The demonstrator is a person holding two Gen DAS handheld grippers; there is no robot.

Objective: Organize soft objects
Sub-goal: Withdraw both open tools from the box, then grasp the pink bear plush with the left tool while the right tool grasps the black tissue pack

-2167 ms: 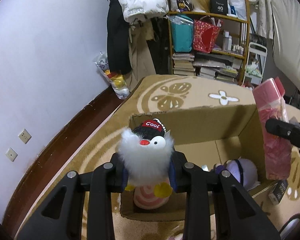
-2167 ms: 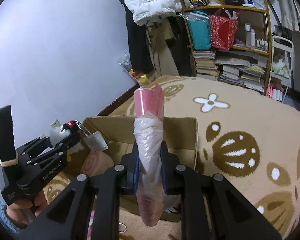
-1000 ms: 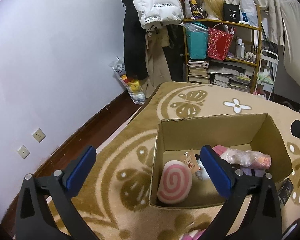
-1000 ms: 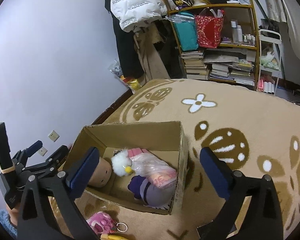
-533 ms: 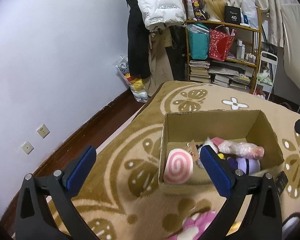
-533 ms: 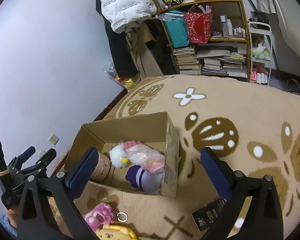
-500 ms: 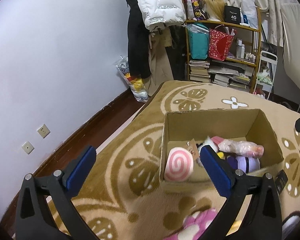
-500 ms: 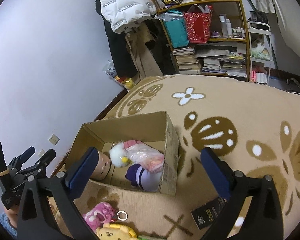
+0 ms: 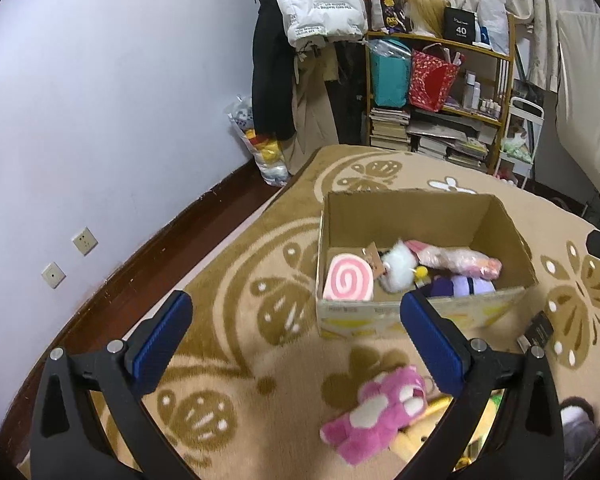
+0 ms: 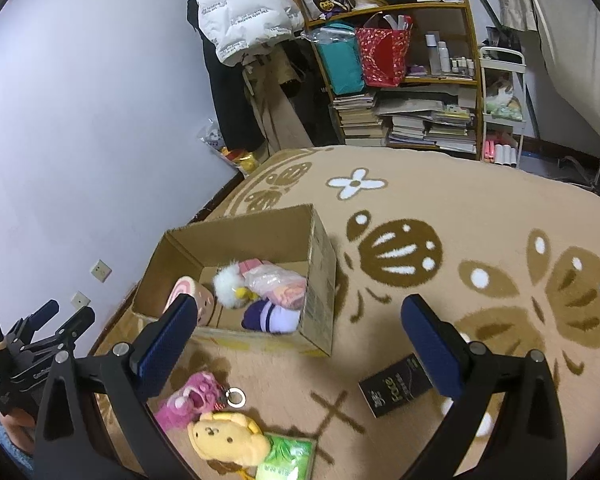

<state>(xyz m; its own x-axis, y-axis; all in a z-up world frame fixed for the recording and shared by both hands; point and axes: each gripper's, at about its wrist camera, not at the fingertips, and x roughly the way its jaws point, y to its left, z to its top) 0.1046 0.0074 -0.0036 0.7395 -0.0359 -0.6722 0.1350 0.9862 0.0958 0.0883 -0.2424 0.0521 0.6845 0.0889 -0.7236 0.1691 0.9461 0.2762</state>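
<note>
Both drops are done: the cardboard box (image 9: 420, 216) now holds the white fluffy toy (image 9: 398, 266) and bagged pink bundle (image 9: 456, 259). My left gripper (image 9: 296, 330) and right gripper (image 10: 298, 338) are pulled back, jaws apart, empty. Next, just before the box: pink plush (image 9: 380, 412), yellow plush (image 10: 228, 438).

The left hand-held gripper (image 9: 296, 330) is spread wide, its two blue-padded fingers (image 9: 162, 334) far apart with nothing between them, angled downward. The right hand-held gripper (image 10: 300, 336) stands the same way: jaws fully apart, blue pads (image 10: 430, 350) bare, tilted downward. In the right wrist view the left hand-held gripper shows from the side at the lower left, fingers parted, with part of the person's hand (image 10: 18, 426) gripping its handle beneath.
</note>
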